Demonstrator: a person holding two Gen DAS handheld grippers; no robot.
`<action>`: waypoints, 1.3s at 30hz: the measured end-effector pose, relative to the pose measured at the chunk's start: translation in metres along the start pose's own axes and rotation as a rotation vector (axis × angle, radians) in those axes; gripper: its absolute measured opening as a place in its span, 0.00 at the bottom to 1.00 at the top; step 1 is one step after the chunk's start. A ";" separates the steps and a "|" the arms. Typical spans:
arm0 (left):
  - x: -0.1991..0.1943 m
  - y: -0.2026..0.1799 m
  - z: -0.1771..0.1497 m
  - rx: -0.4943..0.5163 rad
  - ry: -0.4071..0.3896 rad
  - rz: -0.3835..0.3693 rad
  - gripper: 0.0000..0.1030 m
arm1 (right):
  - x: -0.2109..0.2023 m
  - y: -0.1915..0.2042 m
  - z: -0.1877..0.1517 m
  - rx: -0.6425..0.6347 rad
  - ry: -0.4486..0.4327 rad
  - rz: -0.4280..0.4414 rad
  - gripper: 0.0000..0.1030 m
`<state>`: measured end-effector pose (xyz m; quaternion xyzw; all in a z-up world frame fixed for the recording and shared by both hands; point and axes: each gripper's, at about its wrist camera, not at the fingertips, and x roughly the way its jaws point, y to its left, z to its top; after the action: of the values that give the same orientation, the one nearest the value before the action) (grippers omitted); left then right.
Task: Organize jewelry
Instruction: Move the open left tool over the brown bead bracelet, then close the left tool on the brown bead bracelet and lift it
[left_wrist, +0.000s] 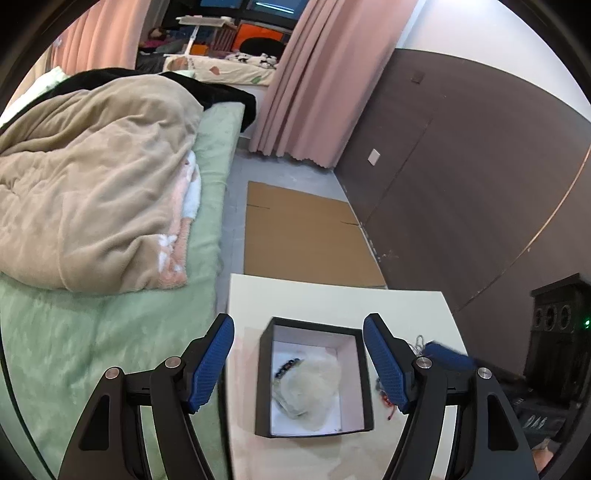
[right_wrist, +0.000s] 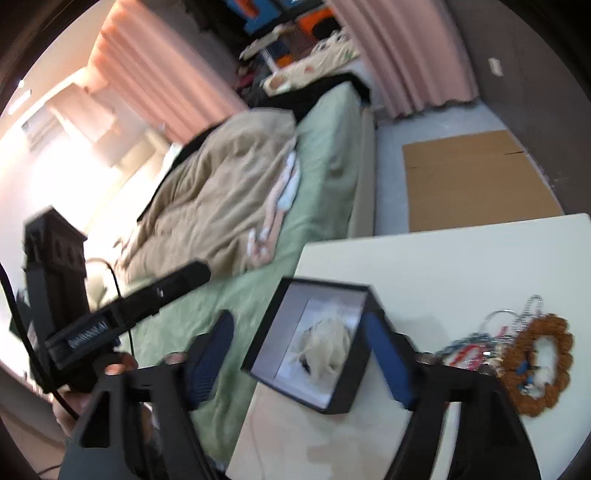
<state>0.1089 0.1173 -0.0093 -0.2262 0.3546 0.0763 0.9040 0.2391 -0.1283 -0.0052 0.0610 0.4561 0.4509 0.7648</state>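
Note:
A black open box (left_wrist: 314, 376) with a white lining stands on the cream table (left_wrist: 332, 299). Inside lie a pale sheer pouch (left_wrist: 314, 387) and a dark bead bracelet (left_wrist: 288, 367). My left gripper (left_wrist: 299, 354) is open and empty, its blue fingers (left_wrist: 212, 365) on either side of the box, above it. In the right wrist view the box (right_wrist: 314, 343) sits between the open, empty right gripper (right_wrist: 299, 354). A jewelry pile (right_wrist: 495, 339) with a brown beaded ring (right_wrist: 535, 354) lies right of the box.
A bed with a green sheet (left_wrist: 74, 350) and a beige blanket (left_wrist: 92, 177) lies left of the table. Flat cardboard (left_wrist: 303, 236) lies on the floor beyond it. A dark wall (left_wrist: 461, 166) and a black speaker (left_wrist: 557, 332) are to the right. The left gripper's body (right_wrist: 110, 314) shows at the left.

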 end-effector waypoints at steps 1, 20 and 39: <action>0.001 -0.003 -0.001 0.006 0.000 -0.008 0.71 | -0.007 -0.005 0.000 0.009 -0.007 -0.012 0.76; 0.023 -0.087 -0.029 0.199 0.089 -0.111 0.75 | -0.091 -0.082 -0.021 0.142 -0.027 -0.320 0.76; 0.076 -0.162 -0.050 0.288 0.191 -0.151 0.71 | -0.144 -0.153 -0.034 0.363 -0.103 -0.317 0.76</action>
<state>0.1831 -0.0511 -0.0355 -0.1265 0.4281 -0.0654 0.8924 0.2849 -0.3363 -0.0091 0.1482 0.4939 0.2320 0.8248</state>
